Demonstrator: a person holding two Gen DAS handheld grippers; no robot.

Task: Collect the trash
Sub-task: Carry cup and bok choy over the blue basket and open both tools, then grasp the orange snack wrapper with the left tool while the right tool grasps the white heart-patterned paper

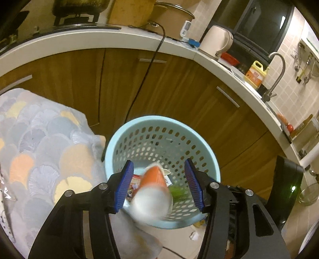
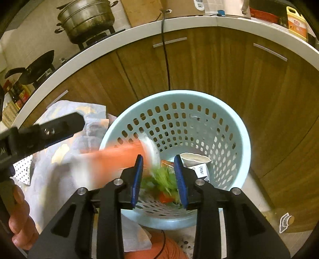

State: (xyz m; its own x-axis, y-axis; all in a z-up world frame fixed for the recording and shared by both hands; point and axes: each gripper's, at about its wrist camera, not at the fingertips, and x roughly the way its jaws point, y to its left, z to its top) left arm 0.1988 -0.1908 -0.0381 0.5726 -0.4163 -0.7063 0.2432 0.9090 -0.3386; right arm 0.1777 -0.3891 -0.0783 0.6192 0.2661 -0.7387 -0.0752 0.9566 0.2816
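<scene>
In the left wrist view the left gripper (image 1: 159, 185) stands released, its blue pads clear of the orange-and-white paper cup (image 1: 153, 191) that hangs blurred between them, bottom toward the camera, over the near rim of the pale blue perforated trash basket (image 1: 119, 137). Below the cup, on the basket floor, lie a printed wrapper (image 1: 133, 184) and green scraps (image 1: 178, 192).

In the right wrist view the right gripper (image 2: 159, 179) is also unclenched, with nothing pressed between its pads; through the gap show leafy green vegetable scraps (image 2: 161, 177) and a red bit (image 2: 165, 197) in the basket, with a crushed white carton (image 2: 196, 161) just right of its right pad. The blurred cup crosses the basket's left rim, left of this gripper.

A patterned cloth (image 1: 45, 139) lies beside the basket. Beyond stand wooden cabinets (image 1: 179, 89) under a white counter (image 1: 99, 39) bearing a kettle (image 1: 216, 40) and a steamer pot (image 2: 87, 18).
</scene>
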